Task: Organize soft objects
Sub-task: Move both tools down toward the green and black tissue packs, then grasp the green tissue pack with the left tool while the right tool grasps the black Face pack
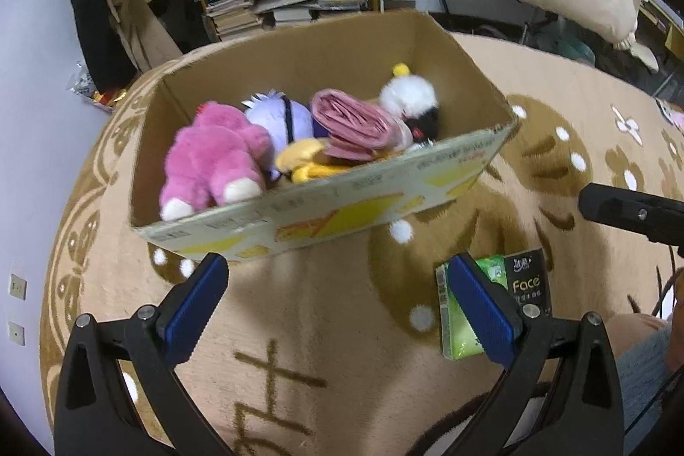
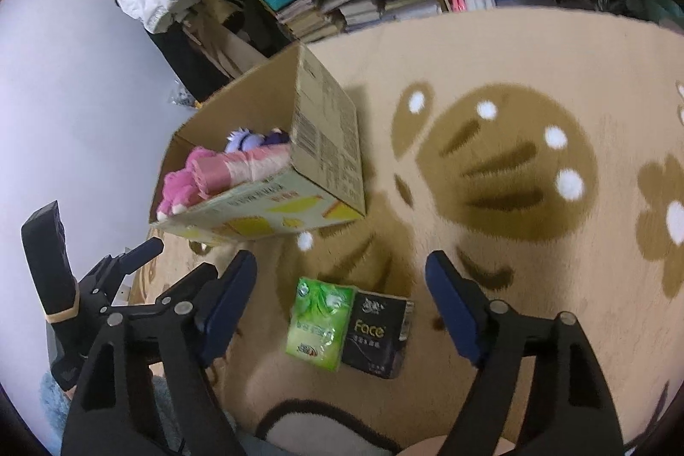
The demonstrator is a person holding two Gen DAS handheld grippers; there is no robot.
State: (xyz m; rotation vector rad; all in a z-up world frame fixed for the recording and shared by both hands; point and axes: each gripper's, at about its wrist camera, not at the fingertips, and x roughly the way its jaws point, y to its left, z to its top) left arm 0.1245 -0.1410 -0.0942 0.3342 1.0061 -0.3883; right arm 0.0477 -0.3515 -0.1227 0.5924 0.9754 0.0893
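My left gripper (image 1: 337,300) hangs released over the patterned beige rug (image 1: 333,328), its blue pads wide apart with nothing between them. In the middle of the left wrist view sits the open cardboard box (image 1: 325,212), and inside it lie a pink plush toy (image 1: 213,161), a purple-and-white plush (image 1: 278,118), a yellow plush (image 1: 299,159), a roll of pink bags (image 1: 350,122) and a white fluffy toy (image 1: 408,95). At the lower right of that view, partly behind my right-hand pad, lie a green tissue pack (image 1: 459,328) and a black tissue pack (image 1: 528,283) marked "Face".

My right gripper (image 2: 342,302) is also released, empty, pads spread. In the right wrist view the two tissue packs lie side by side on the rug, touching, low in the centre between my pads but below them, not gripped. The box stands at the centre left. Shelves of books (image 2: 363,3) fill the top of the frame.
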